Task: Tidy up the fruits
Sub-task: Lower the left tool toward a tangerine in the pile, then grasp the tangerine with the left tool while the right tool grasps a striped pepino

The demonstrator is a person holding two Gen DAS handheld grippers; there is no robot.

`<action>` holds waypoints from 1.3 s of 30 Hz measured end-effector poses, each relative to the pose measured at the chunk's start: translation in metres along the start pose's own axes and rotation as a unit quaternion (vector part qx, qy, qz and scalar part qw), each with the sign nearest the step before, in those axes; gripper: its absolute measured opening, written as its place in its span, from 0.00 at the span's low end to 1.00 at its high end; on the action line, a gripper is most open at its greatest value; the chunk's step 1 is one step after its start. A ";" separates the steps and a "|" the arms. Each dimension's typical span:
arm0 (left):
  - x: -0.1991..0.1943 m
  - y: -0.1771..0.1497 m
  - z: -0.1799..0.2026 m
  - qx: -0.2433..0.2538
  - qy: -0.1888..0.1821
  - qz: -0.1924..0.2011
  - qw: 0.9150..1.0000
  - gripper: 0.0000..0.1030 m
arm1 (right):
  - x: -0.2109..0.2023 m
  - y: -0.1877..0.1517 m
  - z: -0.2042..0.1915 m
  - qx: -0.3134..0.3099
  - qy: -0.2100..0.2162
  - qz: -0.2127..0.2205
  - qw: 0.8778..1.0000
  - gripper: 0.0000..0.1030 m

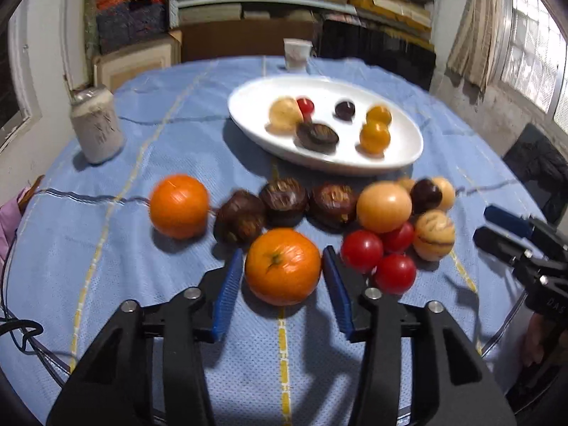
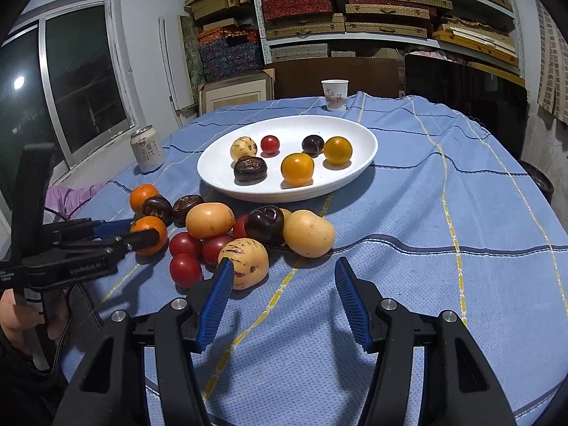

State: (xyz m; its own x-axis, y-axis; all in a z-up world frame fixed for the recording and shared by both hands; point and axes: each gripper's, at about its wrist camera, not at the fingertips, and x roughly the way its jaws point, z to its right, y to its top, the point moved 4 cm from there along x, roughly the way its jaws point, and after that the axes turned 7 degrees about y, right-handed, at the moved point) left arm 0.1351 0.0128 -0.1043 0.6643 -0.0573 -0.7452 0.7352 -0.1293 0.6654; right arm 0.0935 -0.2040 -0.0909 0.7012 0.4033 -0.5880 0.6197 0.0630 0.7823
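- Two ribbed blue pads of the left gripper [image 1: 283,254] stand on either side of a round, dimpled orange [image 1: 283,266]; I cannot tell if they press it.
- Right gripper [image 2: 284,266] is open and holds nothing, beside a speckled pale melon [image 2: 245,262].
- Smooth red tomatoes [image 2: 185,269] and rough dark fruits [image 1: 284,200] lie on the blue woven tablecloth [image 2: 443,213], before shelves of flat boxes [image 2: 355,7].
- Oval white plate [image 2: 220,174] holds seven fruits, two of them glossy yellow ones [image 2: 297,168].
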 end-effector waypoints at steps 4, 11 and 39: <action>0.001 -0.001 0.004 0.014 0.015 -0.002 1.000 0.47 | 0.000 0.000 0.001 0.000 0.002 0.001 1.000 0.58; 0.000 -0.002 -0.002 -0.004 0.006 0.004 1.000 0.43 | 0.000 0.000 0.000 -0.003 0.002 0.001 1.000 0.58; -0.005 -0.002 -0.005 -0.017 -0.010 0.018 1.000 0.43 | 0.040 0.001 -0.030 -0.035 0.016 -0.085 0.996 0.35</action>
State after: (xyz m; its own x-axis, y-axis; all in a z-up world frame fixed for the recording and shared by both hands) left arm 0.1311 0.0177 -0.1012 0.6876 -0.0819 -0.7215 0.7155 -0.0930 0.6924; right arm 0.1119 -0.1607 -0.1078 0.5764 0.4106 -0.7065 0.7009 0.1962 0.6858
